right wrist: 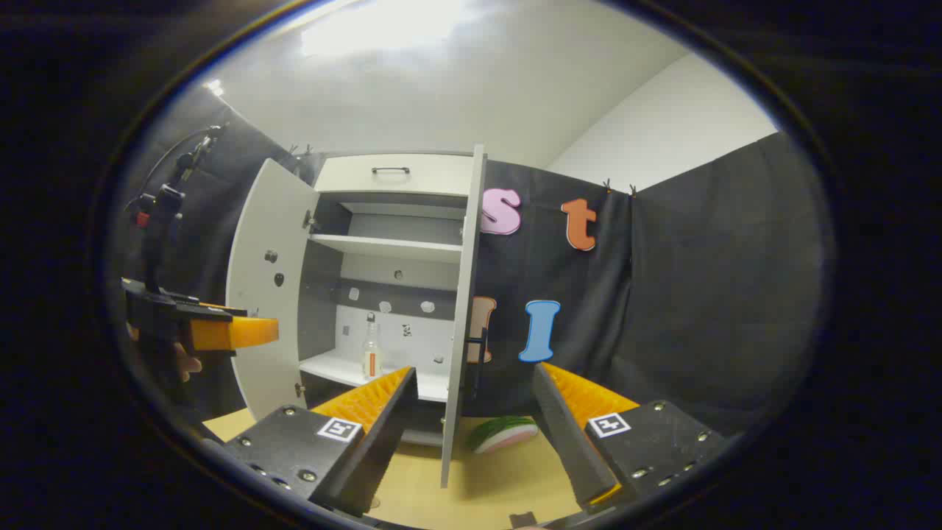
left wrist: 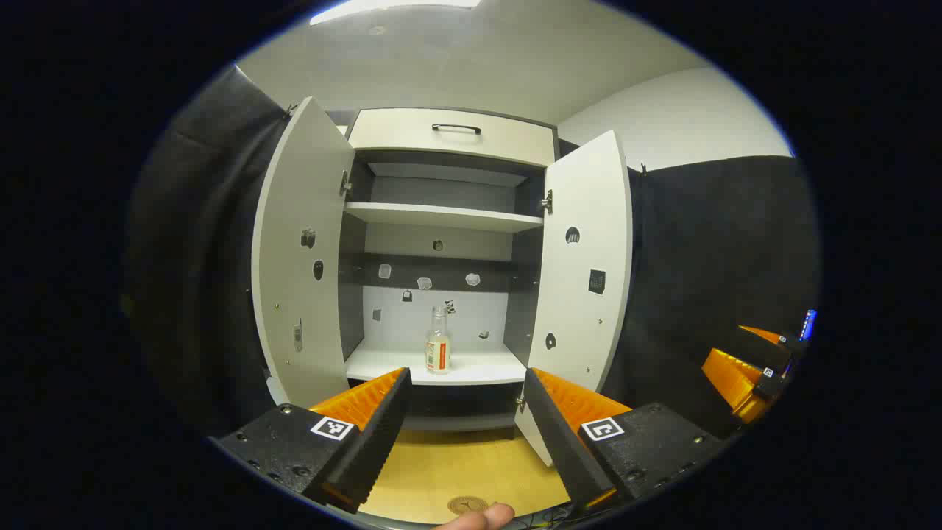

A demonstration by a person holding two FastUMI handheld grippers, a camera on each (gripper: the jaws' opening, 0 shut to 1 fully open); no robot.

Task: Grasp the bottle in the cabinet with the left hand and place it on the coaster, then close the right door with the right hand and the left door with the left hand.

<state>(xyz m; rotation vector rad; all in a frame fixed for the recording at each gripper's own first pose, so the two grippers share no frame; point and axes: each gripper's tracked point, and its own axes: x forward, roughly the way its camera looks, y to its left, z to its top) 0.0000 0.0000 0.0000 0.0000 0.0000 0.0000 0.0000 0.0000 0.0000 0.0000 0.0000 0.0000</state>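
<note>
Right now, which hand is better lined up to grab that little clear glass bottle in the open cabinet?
Left. The left gripper is open and faces the clear glass bottle between its fingers; the right gripper faces the right door's edge.

Booth was draped in black cloth clipped up along the top, with a plain white wall above it and a white ceiling with a bright strip light. Everything sat on a yellowish wooden tabletop. A watermelon-slice toy lay by the cloth.
</note>
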